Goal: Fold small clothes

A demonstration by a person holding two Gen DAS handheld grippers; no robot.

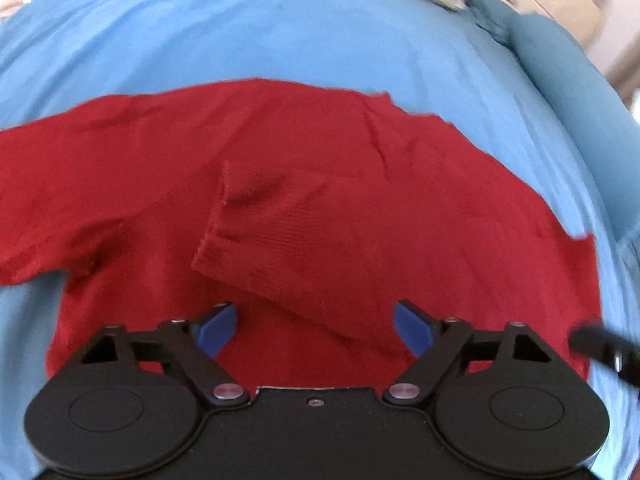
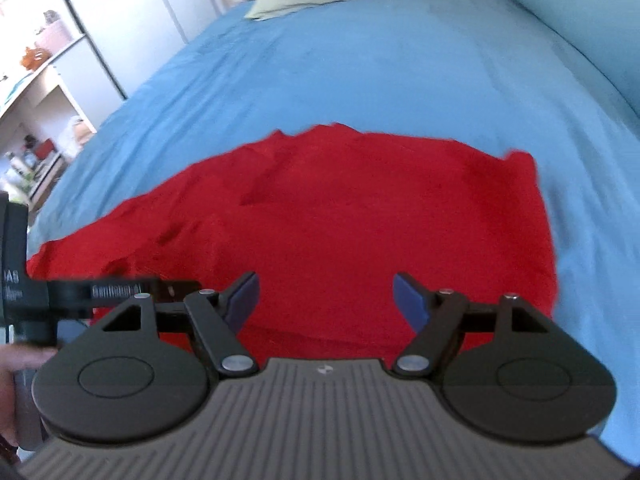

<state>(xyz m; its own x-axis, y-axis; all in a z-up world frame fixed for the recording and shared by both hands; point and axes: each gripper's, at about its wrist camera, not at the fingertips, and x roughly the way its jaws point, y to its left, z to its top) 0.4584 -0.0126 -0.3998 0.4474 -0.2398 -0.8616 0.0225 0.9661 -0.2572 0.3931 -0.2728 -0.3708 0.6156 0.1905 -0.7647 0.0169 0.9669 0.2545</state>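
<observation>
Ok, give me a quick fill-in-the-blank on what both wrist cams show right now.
1. The garment spread on the bed is ____ in colour.
2. The sheet under it is ____.
3. The left tongs and right tongs both stand ____, gripping nothing.
4. One sleeve lies folded ____ the garment's body.

Missing words: red; blue; open; over

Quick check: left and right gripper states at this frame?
Left gripper: open, holding nothing, above the red garment.
Right gripper: open, holding nothing.
</observation>
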